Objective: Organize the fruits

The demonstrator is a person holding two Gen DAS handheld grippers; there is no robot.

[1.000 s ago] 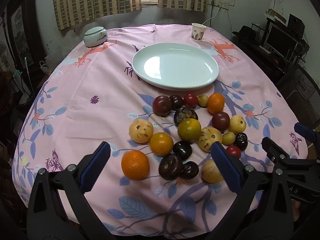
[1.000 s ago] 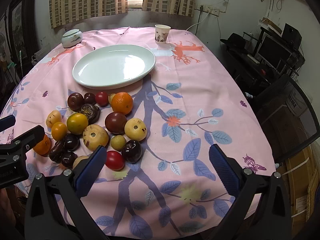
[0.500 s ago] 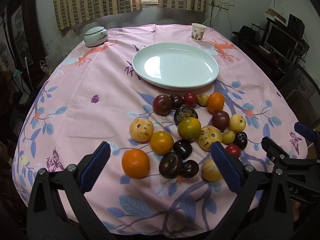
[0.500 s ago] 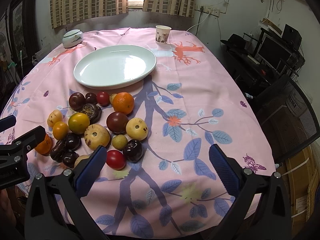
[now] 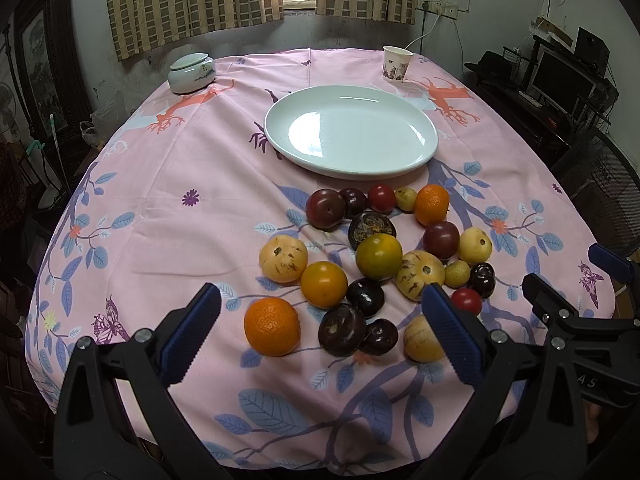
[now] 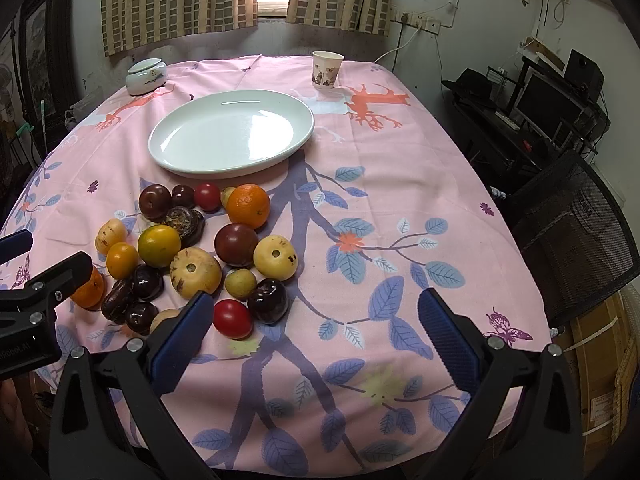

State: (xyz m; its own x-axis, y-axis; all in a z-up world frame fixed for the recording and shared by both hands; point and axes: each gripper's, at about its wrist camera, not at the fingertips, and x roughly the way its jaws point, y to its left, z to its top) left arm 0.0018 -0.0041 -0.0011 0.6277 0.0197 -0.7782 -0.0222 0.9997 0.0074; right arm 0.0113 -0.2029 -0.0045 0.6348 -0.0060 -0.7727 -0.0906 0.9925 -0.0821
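Several fruits lie loose on the pink flowered tablecloth (image 5: 168,184): an orange (image 5: 272,332), dark plums (image 5: 342,335), a green-yellow citrus (image 5: 379,257), yellow spotted fruits (image 5: 283,259) and a red tomato (image 6: 232,319). Behind them sits an empty white oval plate (image 5: 352,136) (image 6: 232,134). My left gripper (image 5: 320,332) hovers open above the near fruits, nothing between its blue pads. My right gripper (image 6: 314,334) is open over bare cloth to the right of the pile, its left pad beside the tomato. Each gripper shows at the edge of the other's view.
A paper cup (image 5: 396,64) stands at the far right of the table and a white lidded jar (image 5: 191,73) at the far left. A mesh chair (image 6: 580,224) and a desk with a monitor (image 6: 548,108) stand to the right. Curtains hang behind.
Both grippers have edged slightly forward and stay open. No fruit has moved.
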